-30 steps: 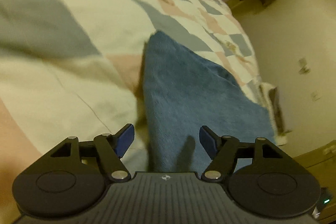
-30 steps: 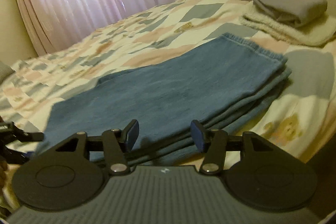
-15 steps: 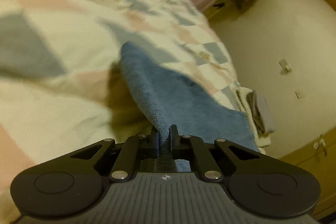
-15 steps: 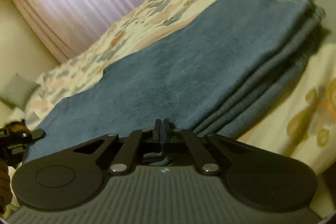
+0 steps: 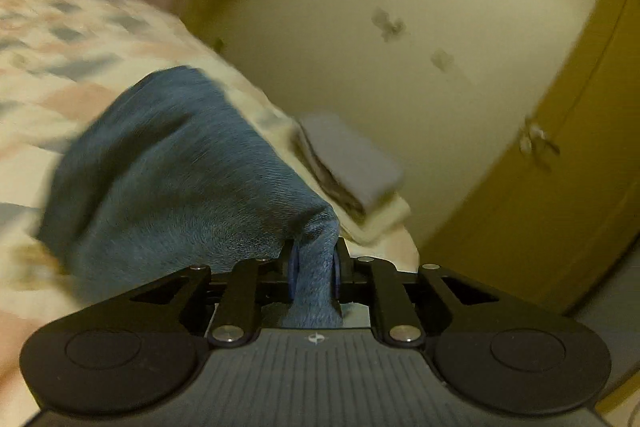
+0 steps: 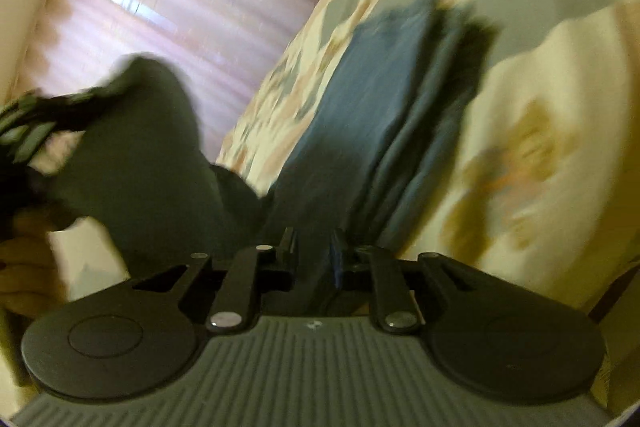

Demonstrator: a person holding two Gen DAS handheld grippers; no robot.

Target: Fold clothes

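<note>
Both grippers, left gripper [image 5: 314,269] and right gripper [image 6: 313,251], pinch the jeans [image 5: 168,163]; fold underway, next carry the lifted edge toward 12 o'clock

Home bedroom: bed with patchwork quilt [image 5: 100,39] in cream, pink, grey; pink pleated curtain [image 6: 172,15] over lit window; yellowish door [image 5: 560,187] with handle; folded laundry stack [image 5: 352,167], probably towels, blurred.

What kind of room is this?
Most likely a bedroom: a bed with a patchwork quilt, pink curtains over a window, and blue jeans being folded on the bed.
</note>
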